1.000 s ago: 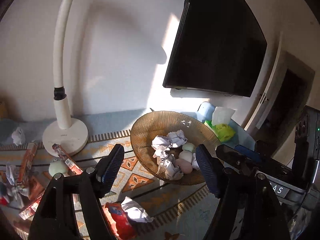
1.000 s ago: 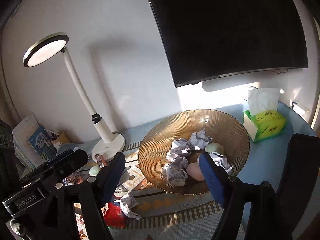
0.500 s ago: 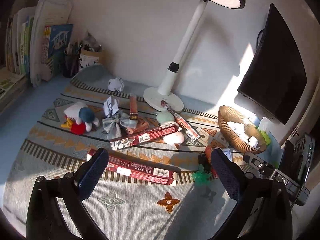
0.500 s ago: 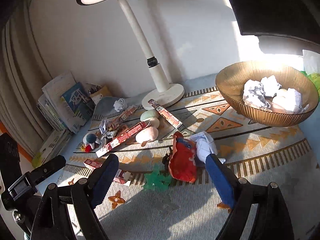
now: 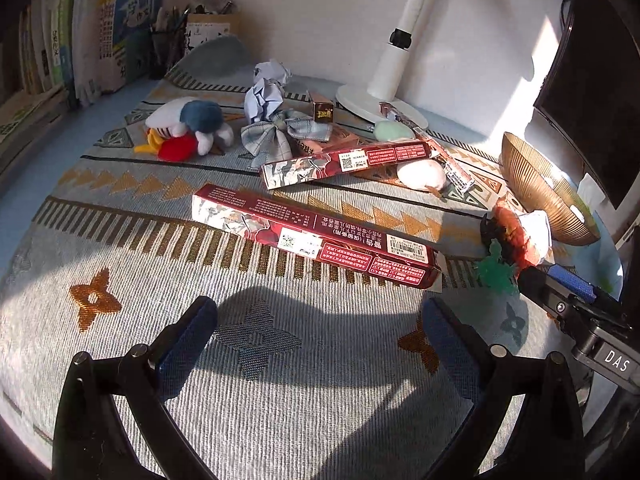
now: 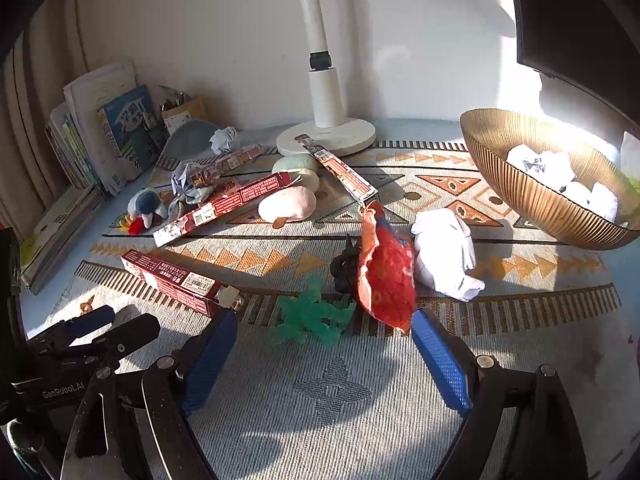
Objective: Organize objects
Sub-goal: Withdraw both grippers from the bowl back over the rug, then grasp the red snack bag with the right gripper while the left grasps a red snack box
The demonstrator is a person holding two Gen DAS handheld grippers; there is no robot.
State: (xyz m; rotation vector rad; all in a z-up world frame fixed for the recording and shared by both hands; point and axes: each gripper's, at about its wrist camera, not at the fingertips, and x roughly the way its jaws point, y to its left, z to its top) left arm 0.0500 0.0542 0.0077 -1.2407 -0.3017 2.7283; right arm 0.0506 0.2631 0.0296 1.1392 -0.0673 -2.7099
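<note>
Both your hand-held grippers hang wide open and empty over the mat.

Your left hand-held gripper [image 5: 320,320] tilts down at bare mat [image 5: 280,400], its jaws just opened, nothing between them; the long red box [image 5: 312,236] lies just beyond. Your right hand-held gripper [image 6: 322,330] also tilts down, jaws just opened, nothing gripped; the green toy [image 6: 312,316] lies at its tips, the red wrapper [image 6: 386,276] by its right finger. The bowl [image 6: 532,196] sits far right.
</note>
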